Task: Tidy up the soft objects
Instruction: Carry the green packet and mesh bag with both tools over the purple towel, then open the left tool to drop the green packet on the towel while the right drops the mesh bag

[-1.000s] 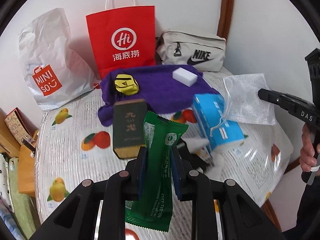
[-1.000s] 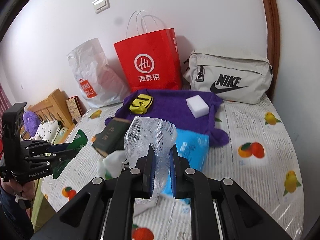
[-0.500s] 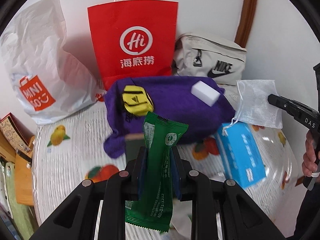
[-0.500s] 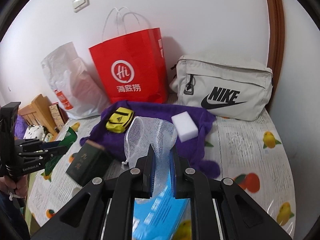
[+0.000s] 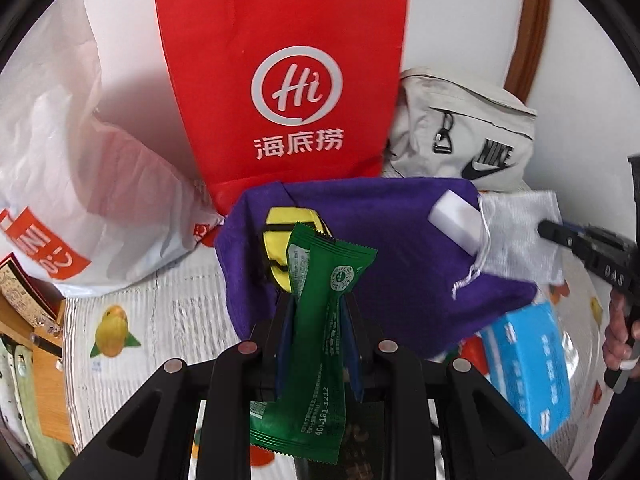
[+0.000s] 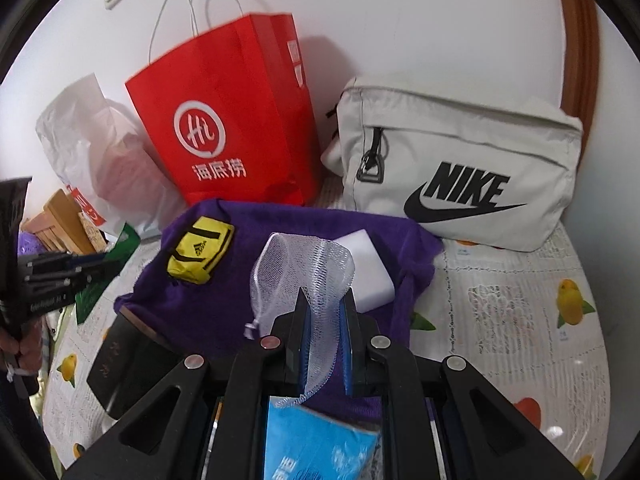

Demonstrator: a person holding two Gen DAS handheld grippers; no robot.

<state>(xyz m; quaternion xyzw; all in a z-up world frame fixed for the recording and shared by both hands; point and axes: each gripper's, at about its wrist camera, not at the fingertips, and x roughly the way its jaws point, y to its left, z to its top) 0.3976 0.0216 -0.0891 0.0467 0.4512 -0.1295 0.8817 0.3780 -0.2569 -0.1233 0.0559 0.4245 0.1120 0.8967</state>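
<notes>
My left gripper (image 5: 316,312) is shut on a green snack packet (image 5: 316,332), held upright above the table in front of the red paper bag (image 5: 280,88). My right gripper (image 6: 324,312) is shut on a white mesh pouch (image 6: 304,276), held over the purple cloth (image 6: 248,280). On the cloth lie a yellow pouch (image 6: 200,254) and a white sponge block (image 6: 368,268). The right gripper with the mesh pouch (image 5: 516,236) also shows at the right of the left wrist view. The left gripper (image 6: 60,276) shows at the left edge of the right wrist view.
A white Miniso plastic bag (image 5: 72,160) stands left of the red bag, a beige Nike bag (image 6: 460,172) at the right against the wall. A blue tissue pack (image 5: 528,364) and a dark green box (image 6: 128,360) lie on the fruit-print tablecloth (image 6: 520,320). A wooden bed frame (image 5: 44,360) is at left.
Both grippers have moved forward towards the bags at the wall while holding their items. The purple cloth and the bags now look closer; the green box has passed under the left gripper.
</notes>
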